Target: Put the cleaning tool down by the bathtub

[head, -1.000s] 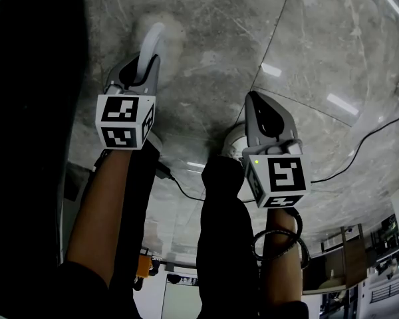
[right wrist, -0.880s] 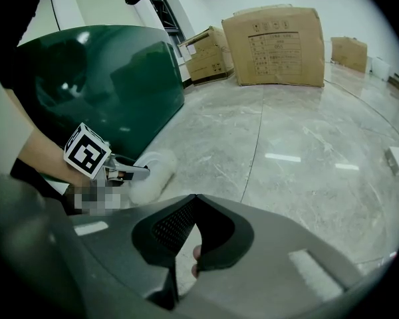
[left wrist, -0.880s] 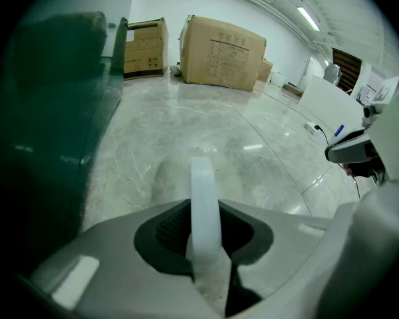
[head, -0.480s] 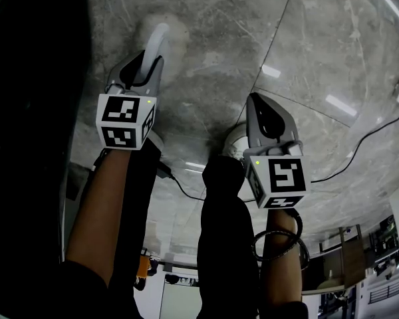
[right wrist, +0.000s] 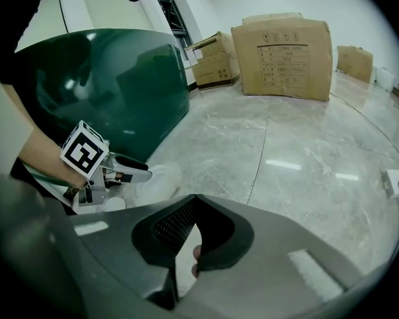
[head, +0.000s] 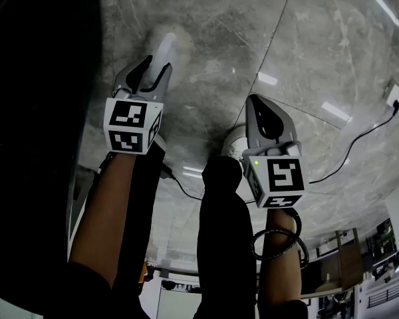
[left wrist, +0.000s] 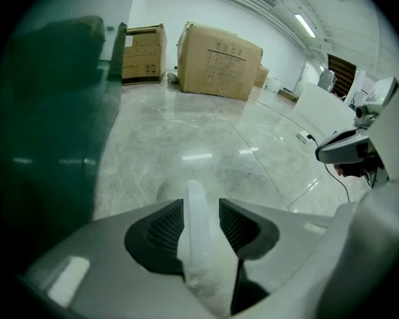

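My left gripper (head: 151, 72) is shut on the white handle of the cleaning tool (head: 166, 48), whose pale fluffy head blurs against the marble floor beyond the jaws. In the left gripper view the handle (left wrist: 194, 228) stands pinched between both pads of that gripper (left wrist: 201, 208). The dark green bathtub (left wrist: 46, 111) rises close on the left, showing as a black mass (head: 40, 111) in the head view. My right gripper (head: 256, 104) hovers shut and empty to the right; its jaws (right wrist: 194, 205) meet at the tips. From there I see the left gripper (right wrist: 130, 168) beside the tub (right wrist: 106, 85).
Large cardboard boxes (left wrist: 219, 62) (right wrist: 286, 48) stand across the glossy grey marble floor. A wall socket with a black cable (head: 392, 95) is at the right. The person's dark trouser leg (head: 223, 238) is between the two arms.
The left gripper with the tool has drifted a little right and lower in the head view, and the tub's dark mass fills more of the left. The right gripper has stayed put.
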Demonstrator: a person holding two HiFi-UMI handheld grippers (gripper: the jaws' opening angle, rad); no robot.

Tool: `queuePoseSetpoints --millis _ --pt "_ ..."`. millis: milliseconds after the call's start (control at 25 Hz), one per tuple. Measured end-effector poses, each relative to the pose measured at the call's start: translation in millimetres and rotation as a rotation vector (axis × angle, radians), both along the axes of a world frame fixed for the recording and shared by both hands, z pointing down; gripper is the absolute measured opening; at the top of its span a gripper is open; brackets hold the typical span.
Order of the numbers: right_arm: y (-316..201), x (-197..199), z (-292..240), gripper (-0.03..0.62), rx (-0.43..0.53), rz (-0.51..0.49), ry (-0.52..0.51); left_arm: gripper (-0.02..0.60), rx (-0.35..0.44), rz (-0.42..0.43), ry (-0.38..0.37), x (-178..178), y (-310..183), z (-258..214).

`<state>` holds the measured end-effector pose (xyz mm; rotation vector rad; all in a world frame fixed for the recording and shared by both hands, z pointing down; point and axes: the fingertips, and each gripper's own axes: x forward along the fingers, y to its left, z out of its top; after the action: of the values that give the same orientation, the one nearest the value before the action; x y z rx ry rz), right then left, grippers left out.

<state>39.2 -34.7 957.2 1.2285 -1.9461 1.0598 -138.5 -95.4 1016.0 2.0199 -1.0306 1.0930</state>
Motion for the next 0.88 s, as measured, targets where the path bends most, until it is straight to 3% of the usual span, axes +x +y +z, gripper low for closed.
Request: queuePoseSetpoints --millis 600,880 --pt "-29 -4 -69 0.025 0.069 -0.004 0.001 0.118 0.026 -0.037 0.022 15 -14 -73" --pt "-40 0 -110 0.025 0.102 0.001 0.015 0.075 0.076 0.012 0.032 26 -25 -118"
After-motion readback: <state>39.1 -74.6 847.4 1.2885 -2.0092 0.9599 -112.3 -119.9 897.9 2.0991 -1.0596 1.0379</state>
